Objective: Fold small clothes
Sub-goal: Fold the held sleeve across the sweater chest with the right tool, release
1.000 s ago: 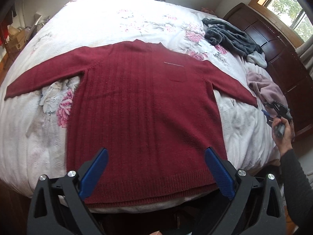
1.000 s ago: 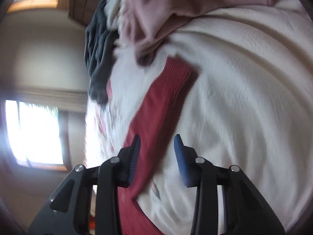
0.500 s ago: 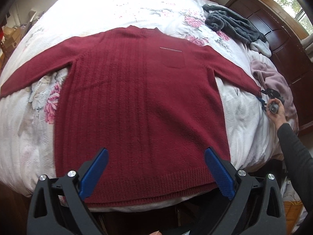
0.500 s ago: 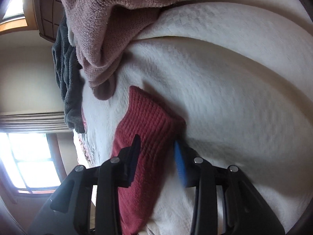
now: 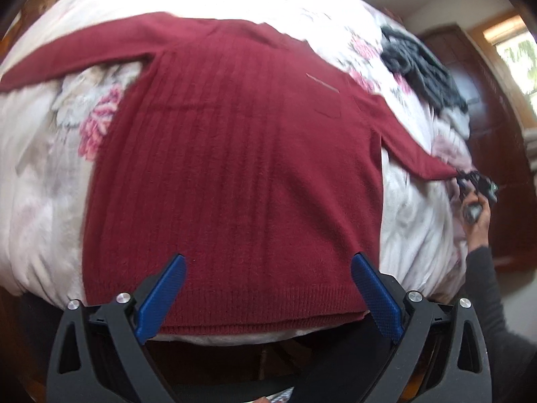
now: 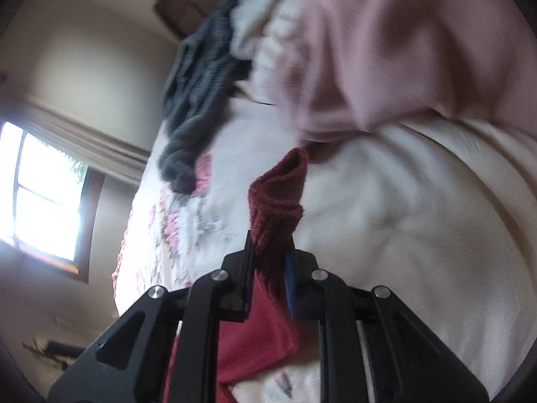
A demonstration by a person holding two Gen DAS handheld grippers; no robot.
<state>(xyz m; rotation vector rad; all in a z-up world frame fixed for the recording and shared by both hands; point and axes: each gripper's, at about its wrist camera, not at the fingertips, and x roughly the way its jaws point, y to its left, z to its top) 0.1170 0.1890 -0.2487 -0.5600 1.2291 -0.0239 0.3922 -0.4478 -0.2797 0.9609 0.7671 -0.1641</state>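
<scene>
A: Where do we stand with the red sweater (image 5: 235, 168)?

B: It lies flat and face-up on the floral bedspread (image 5: 43, 168), hem toward us, both sleeves spread out to the sides. Our right gripper (image 6: 268, 252) has its fingers pinched onto the cuff (image 6: 278, 198) of the right-hand sleeve, out at the bed's edge beside the pink garment (image 6: 402, 50) and near the grey one (image 6: 198, 100).

A: And our left gripper (image 5: 268, 292)?

B: Fingers spread wide, holding nothing, hovering just off the hem.

A: So which way does the sleeve go?

B: Its long axis runs from the cuff up and inward to the shoulder. We judge the fold carries the cuff leftward across the body. Our right hand (image 5: 478, 221) owns that; the left is nearer the hem and the far sleeve.
</scene>
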